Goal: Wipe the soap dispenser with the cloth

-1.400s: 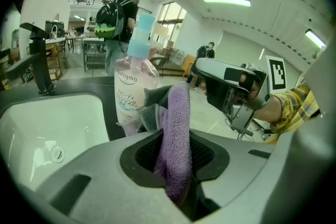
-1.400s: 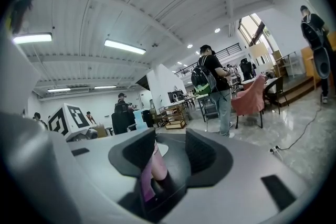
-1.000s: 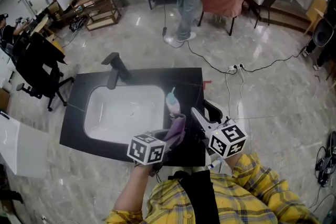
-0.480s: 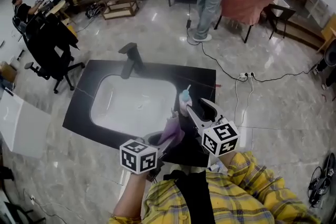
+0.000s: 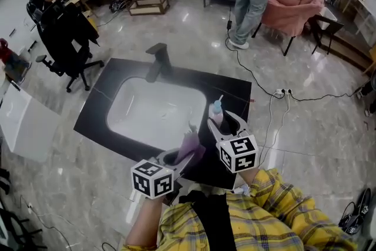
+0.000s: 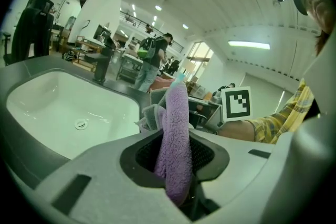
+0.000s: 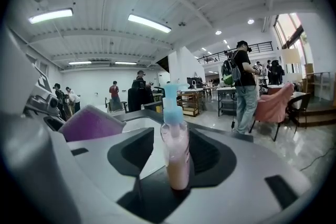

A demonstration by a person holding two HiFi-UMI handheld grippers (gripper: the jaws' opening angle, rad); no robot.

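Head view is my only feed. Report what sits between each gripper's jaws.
Observer: The left gripper is clamped on the purple cloth, which stands up out of its jaws.
Operator: Now the right one.
Observer: The right gripper has its jaws apart and opening. The soap dispenser stands upright between them, and as far as I can see they are not squeezing it.
Operator: Describe the dispenser.
Observer: It is a clear bottle with pinkish liquid inside and a pale blue pump on top.
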